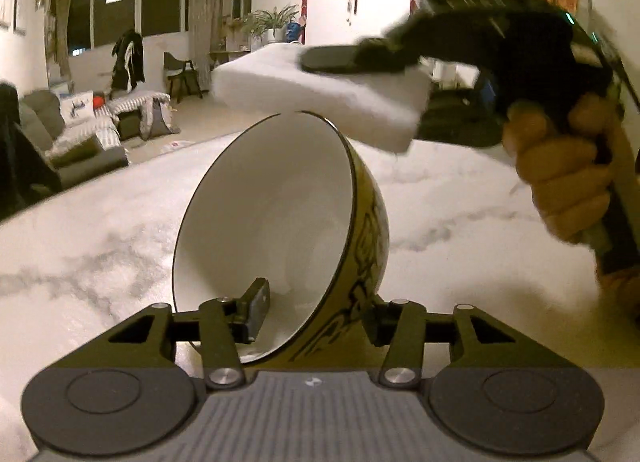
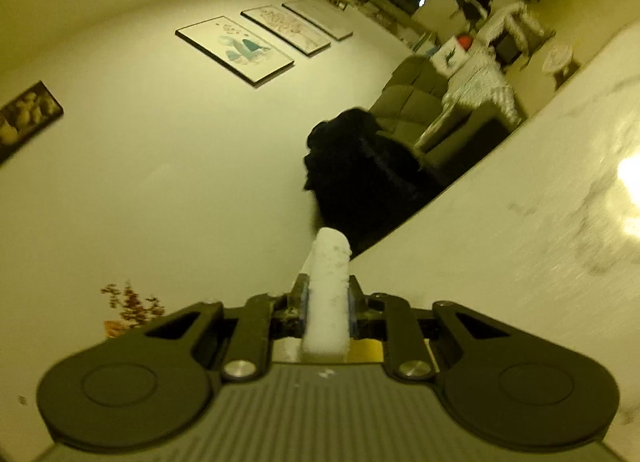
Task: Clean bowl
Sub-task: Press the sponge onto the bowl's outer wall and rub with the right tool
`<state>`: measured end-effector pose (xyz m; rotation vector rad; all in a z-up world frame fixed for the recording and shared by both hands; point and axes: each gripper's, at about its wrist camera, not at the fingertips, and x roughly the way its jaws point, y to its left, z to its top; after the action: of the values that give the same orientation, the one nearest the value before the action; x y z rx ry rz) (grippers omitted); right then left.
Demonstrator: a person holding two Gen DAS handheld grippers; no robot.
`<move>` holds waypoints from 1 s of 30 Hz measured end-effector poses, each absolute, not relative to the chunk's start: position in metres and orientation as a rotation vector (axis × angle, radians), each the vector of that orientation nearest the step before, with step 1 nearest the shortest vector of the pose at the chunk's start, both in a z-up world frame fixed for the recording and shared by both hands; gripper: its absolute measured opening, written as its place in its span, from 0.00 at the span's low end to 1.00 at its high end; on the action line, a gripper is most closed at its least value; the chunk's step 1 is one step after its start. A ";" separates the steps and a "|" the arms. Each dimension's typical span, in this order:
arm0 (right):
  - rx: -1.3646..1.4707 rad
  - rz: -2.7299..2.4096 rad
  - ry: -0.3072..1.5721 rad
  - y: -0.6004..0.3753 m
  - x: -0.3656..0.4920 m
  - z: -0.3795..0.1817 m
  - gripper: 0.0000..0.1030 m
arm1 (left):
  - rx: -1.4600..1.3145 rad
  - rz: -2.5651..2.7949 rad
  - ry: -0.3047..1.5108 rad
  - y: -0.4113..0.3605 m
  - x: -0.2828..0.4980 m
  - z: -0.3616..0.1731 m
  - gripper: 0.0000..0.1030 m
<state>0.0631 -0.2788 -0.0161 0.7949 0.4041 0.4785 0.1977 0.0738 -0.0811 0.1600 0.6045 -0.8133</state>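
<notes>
Bowl [image 1: 280, 222] glazed, slippery, brittle; left tongs [image 1: 312, 314] clamped on rim wall. Right tongs [image 2: 326, 302] pinch soft, light sponge [image 2: 329, 282].

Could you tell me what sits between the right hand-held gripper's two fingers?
A white sponge, pinched edge-on between them in the right wrist view; the left wrist view shows it above the bowl.

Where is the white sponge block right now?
In the left wrist view, the white sponge block is pinched in the right gripper, just above the rim of the tilted yellow bowl that the left gripper holds.
</notes>
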 end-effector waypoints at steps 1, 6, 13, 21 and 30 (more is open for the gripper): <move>0.730 0.429 0.388 -0.278 0.058 -0.011 0.18 | 0.153 -0.817 0.607 0.076 0.198 -0.081 0.47; 0.831 0.506 0.449 -0.279 0.067 -0.027 0.18 | 0.098 -0.840 0.623 0.086 0.202 -0.081 0.48; 0.922 0.543 0.448 -0.279 0.072 -0.047 0.19 | 0.052 -0.855 0.634 0.091 0.209 -0.078 0.48; 0.867 0.571 0.421 -0.271 0.063 -0.036 0.18 | 0.074 -0.853 0.630 0.087 0.210 -0.075 0.49; 0.832 0.437 0.519 -0.274 0.076 -0.046 0.18 | 0.044 -0.865 0.638 0.090 0.217 -0.078 0.50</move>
<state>0.0760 -0.2742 -0.0458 0.8316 0.5191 0.4367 0.2168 0.0903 -0.0781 0.0441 0.6376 -0.8648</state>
